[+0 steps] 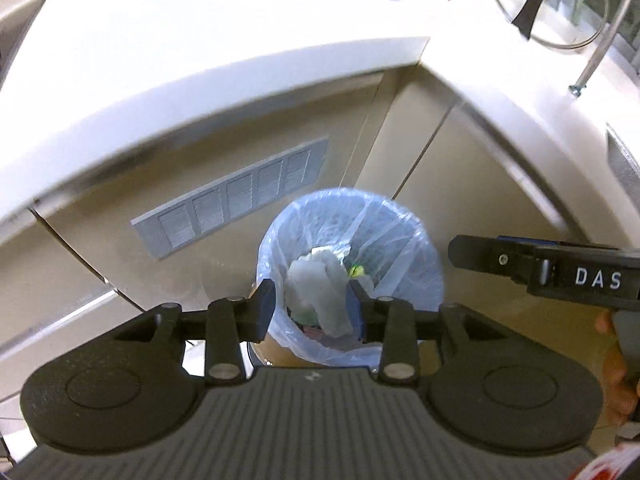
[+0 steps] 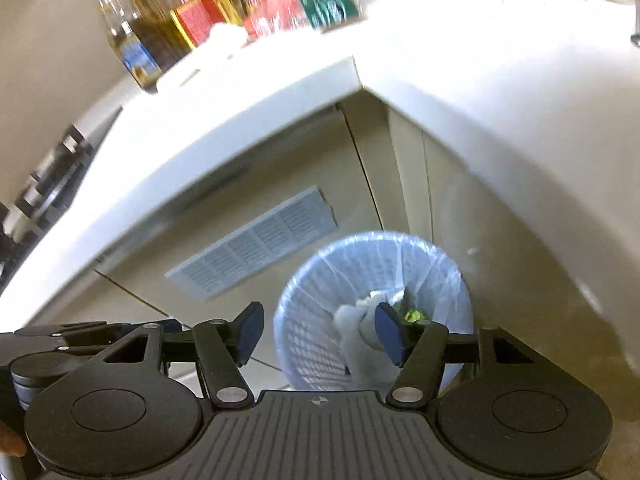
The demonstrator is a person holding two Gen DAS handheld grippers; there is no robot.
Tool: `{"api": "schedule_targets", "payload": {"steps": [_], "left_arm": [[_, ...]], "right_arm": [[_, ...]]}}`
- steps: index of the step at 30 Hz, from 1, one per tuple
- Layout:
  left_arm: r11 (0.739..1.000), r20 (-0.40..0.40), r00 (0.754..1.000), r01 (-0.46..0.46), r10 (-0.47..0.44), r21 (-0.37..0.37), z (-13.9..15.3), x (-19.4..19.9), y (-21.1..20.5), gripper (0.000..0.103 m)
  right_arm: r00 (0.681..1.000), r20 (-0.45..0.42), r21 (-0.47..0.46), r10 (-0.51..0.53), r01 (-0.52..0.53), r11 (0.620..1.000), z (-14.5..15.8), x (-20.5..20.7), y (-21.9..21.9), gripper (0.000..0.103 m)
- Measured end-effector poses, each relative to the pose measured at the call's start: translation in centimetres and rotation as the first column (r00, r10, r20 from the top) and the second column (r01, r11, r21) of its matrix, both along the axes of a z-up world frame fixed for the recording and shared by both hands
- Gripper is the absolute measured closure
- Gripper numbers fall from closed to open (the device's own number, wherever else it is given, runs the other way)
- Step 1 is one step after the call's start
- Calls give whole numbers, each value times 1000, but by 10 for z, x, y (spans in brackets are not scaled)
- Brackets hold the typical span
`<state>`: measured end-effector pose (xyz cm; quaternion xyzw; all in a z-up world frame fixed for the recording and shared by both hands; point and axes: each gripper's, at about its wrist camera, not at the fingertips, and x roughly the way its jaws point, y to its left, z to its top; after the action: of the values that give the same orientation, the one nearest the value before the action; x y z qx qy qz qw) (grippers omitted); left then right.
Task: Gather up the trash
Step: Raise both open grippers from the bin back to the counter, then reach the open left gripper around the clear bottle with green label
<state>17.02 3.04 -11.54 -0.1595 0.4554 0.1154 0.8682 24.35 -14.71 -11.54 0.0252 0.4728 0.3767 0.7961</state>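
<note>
Both my jaws are apart with nothing between the pads: left gripper [image 1: 312, 310] and right gripper [image 2: 318, 334] hang above the lined wastebasket [image 1: 416, 236], which sits on the floor in the cabinet corner, its crumpled white tissue [image 1: 320, 284] straight below and ahead, already inside. Left looks more centred over the wastebasket, right off to its side. Beyond the wastebasket is the cabinet vent grille [image 2: 256, 240], above it the white countertop [image 2: 280, 92] with bottles [image 2: 140, 40] and red and green packets [image 2: 304, 4], where the next trash probably lies; the counter edge overhangs the way up.
</note>
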Motion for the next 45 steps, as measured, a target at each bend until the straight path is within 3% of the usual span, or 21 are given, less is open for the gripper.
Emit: {"api": "schedule_targets", "payload": {"steps": [7, 18, 30, 34, 36, 38, 45], "left_arm": [[999, 90, 996, 6, -10, 45, 47, -9, -7, 59], [992, 197, 980, -29, 4, 124, 89, 3, 18, 58], [985, 245, 969, -22, -20, 168, 108, 48, 70, 57], [987, 277, 959, 22, -66, 158, 113, 76, 80, 52], [988, 294, 952, 51, -91, 143, 114, 94, 85, 44], [989, 314, 942, 78, -114, 126, 113, 112, 90, 30], [980, 361, 912, 172, -195, 95, 98, 182, 112, 19]], "right_arm": [[999, 34, 75, -18, 16, 997, 33, 0, -15, 34], [990, 103, 162, -97, 79, 984, 66, 22, -22, 33], [960, 86, 285, -267, 233, 930, 86, 101, -21, 33], [941, 96, 302, -326, 284, 910, 89, 125, -19, 33], [931, 103, 298, -349, 306, 904, 89, 133, -18, 33], [924, 105, 295, -369, 325, 899, 88, 138, -18, 33], [893, 89, 262, -441, 406, 876, 78, 148, -21, 33]]}}
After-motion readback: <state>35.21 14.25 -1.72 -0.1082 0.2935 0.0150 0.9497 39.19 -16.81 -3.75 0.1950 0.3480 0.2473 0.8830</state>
